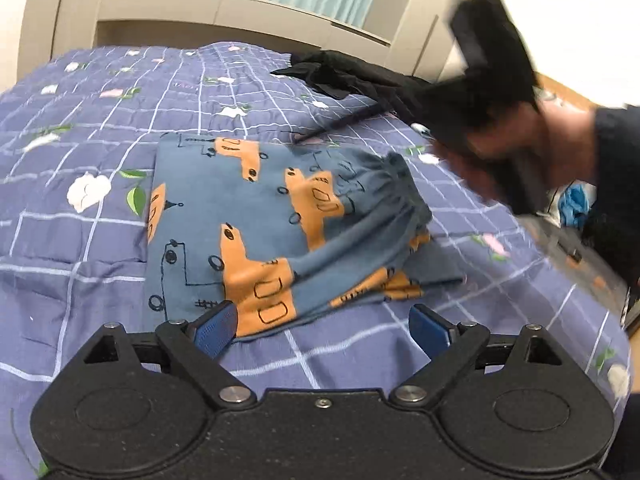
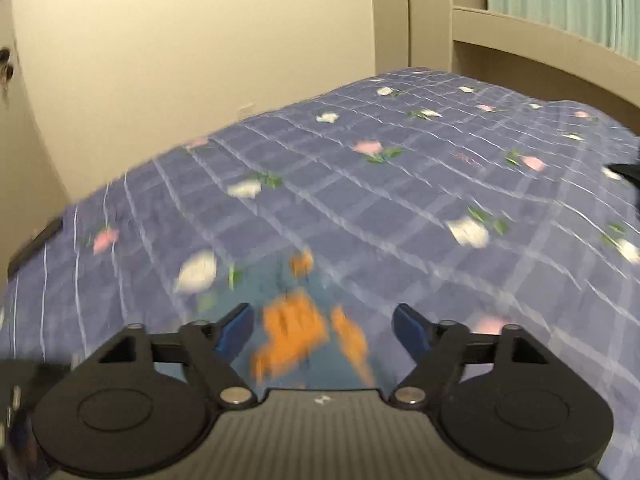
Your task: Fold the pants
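The pants are blue with orange car prints and lie folded into a compact stack on the bed, elastic waistband to the right. My left gripper is open at the stack's near edge. Its left fingertip overlaps the hem, while the right one is over bare quilt. In the right wrist view, which is blurred, my right gripper is open above the pants. The cloth lies below the gap and neither pad touches it. A hand carries that gripper's blurred black body at the upper right.
A purple checked quilt with flower prints covers the bed. A black garment lies at the back by the beige headboard. The bed's far edge meets a cream wall. A dark flat object sits at the left edge.
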A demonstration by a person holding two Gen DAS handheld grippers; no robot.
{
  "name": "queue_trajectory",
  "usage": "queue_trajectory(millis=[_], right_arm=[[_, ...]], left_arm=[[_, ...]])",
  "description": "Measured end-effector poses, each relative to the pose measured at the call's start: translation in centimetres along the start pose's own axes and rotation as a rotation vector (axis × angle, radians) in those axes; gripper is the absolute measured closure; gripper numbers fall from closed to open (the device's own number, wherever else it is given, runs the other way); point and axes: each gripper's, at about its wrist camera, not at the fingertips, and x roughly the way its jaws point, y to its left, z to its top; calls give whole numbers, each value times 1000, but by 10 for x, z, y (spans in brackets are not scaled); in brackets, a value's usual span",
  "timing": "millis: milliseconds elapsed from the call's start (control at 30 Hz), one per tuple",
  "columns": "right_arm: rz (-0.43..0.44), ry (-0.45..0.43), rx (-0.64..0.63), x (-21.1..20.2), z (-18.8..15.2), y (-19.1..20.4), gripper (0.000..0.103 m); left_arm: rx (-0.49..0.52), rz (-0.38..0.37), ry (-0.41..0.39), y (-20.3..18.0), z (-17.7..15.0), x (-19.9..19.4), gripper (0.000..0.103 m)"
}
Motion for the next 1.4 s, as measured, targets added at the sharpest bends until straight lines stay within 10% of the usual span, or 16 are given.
queue_trajectory(millis=[133, 267, 567, 867, 1400], right_arm=[[-286, 77, -72, -39, -63, 6, 24], [-363, -116, 314, -116, -120, -11, 22], [23, -347, 955, -132, -172, -41, 4], [102, -286, 961, -82, -175, -47, 11], [322, -416, 1020, -61, -216, -74, 48]], left_arm=[[48, 25, 32, -7, -7, -1, 9], [42, 38, 48, -6, -11, -7, 8], [-22, 101, 64, 5, -3, -49, 8], [-11, 196, 62, 16, 17, -74, 8], [-185, 105, 106, 74, 104, 26, 9]])
